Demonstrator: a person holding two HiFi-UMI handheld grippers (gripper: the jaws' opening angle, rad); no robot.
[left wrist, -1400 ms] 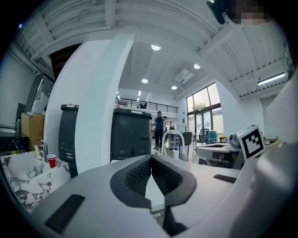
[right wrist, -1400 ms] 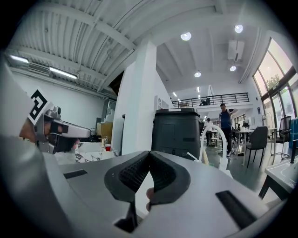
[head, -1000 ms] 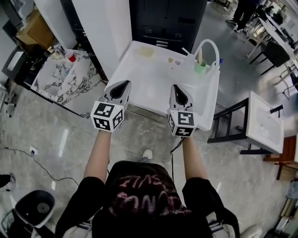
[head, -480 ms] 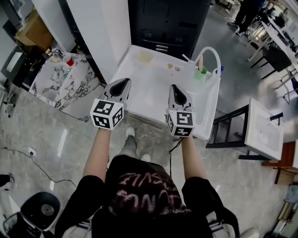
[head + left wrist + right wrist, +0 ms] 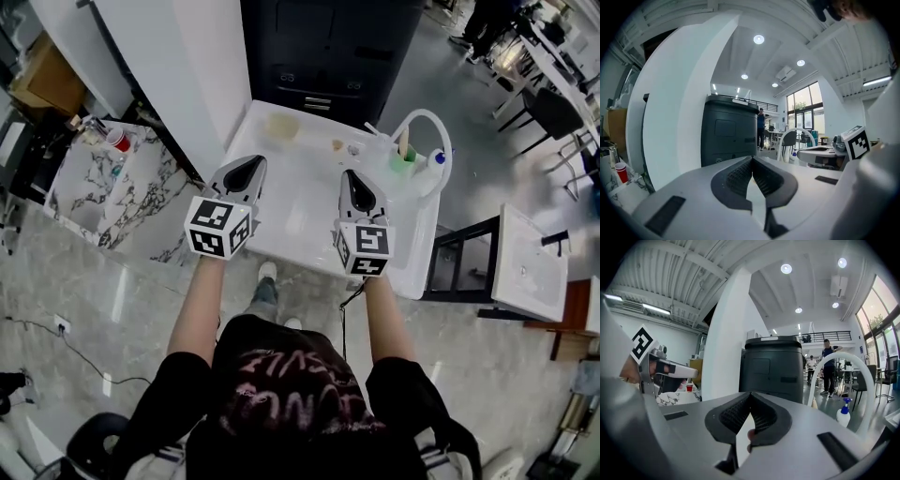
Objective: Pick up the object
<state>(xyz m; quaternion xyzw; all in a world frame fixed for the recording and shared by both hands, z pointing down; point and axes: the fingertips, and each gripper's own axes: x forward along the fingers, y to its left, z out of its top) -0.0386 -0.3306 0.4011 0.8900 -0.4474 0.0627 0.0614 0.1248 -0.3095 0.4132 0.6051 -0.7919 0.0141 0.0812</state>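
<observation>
Object: probably the beige piece at the white table's far side, untouched. Table now nearer; left gripper and right gripper, both clenched empty, over its near edge. Still approaching.

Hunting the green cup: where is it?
Head view: green cup on the table, far right edge, under the white hoop, left of the spray bottle.
</observation>
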